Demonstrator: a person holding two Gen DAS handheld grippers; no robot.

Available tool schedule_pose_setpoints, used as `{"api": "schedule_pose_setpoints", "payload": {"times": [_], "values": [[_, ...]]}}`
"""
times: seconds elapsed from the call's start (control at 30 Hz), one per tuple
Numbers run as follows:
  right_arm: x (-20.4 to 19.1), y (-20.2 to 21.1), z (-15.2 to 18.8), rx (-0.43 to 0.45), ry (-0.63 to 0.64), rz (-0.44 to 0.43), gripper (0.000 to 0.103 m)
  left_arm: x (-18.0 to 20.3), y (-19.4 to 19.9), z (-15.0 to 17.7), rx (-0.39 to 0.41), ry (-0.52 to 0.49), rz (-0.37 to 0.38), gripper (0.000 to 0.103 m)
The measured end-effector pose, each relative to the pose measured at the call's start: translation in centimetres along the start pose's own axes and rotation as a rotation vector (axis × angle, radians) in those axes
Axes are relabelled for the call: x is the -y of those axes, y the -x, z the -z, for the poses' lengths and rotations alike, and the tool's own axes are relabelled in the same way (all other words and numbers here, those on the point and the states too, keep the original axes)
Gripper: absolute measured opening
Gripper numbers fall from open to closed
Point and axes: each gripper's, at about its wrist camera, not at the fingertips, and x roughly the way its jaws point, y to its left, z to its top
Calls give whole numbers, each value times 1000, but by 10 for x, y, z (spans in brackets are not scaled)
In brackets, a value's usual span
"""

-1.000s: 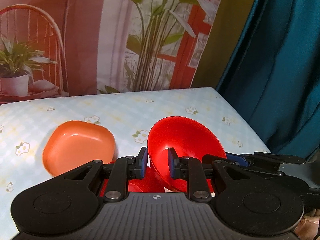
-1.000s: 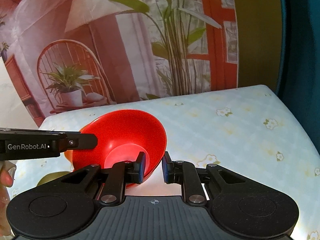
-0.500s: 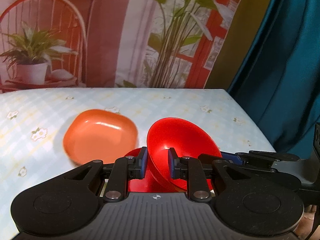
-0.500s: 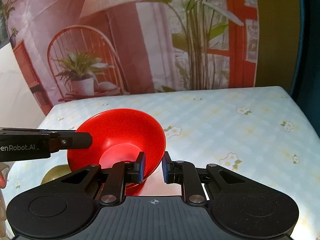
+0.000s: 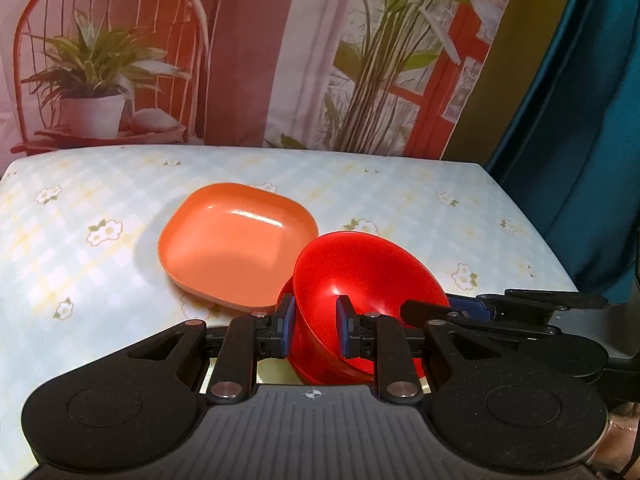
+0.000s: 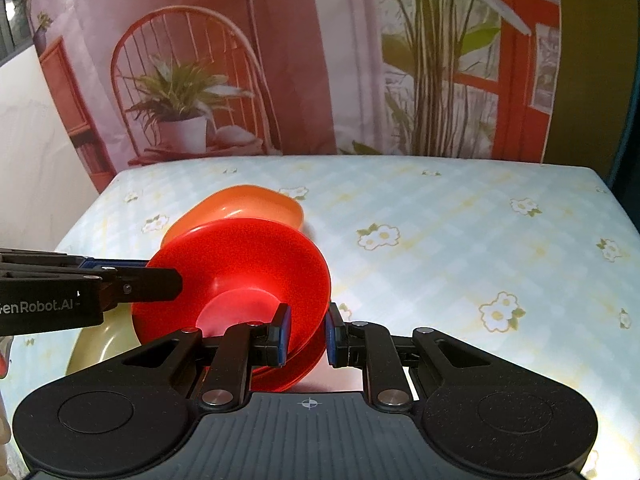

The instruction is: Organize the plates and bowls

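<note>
Two claws on one red bowl (image 5: 368, 276): my left claw (image 5: 312, 330) pinches its near-left rim, my right claw (image 6: 305, 334) clamps the opposite rim, both clamped tight, bowl tilted above the counter (image 6: 460, 216). Carrying step, I'd say. Next I judge it wants lowering level, likely by the orange square dish (image 5: 236, 240) just beside. Count: one red bowl, possibly another beneath, one orange dish, one yellowish dish (image 6: 100, 344).

Two grippers are in view: the left gripper (image 5: 311, 330) and the right gripper (image 6: 305, 334). There is one red bowl (image 5: 368, 280), one orange square plate (image 5: 236, 240) and one yellow-green dish (image 6: 102, 344), all on one desk (image 5: 420, 200).
</note>
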Motion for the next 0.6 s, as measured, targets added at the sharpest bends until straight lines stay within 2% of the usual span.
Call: {"api": "schedule_pose_setpoints", "payload": {"times": [0.6], "values": [[1,-9,4,-20,11,-6,19,3,-15,5,-34,6,-27,23]]}}
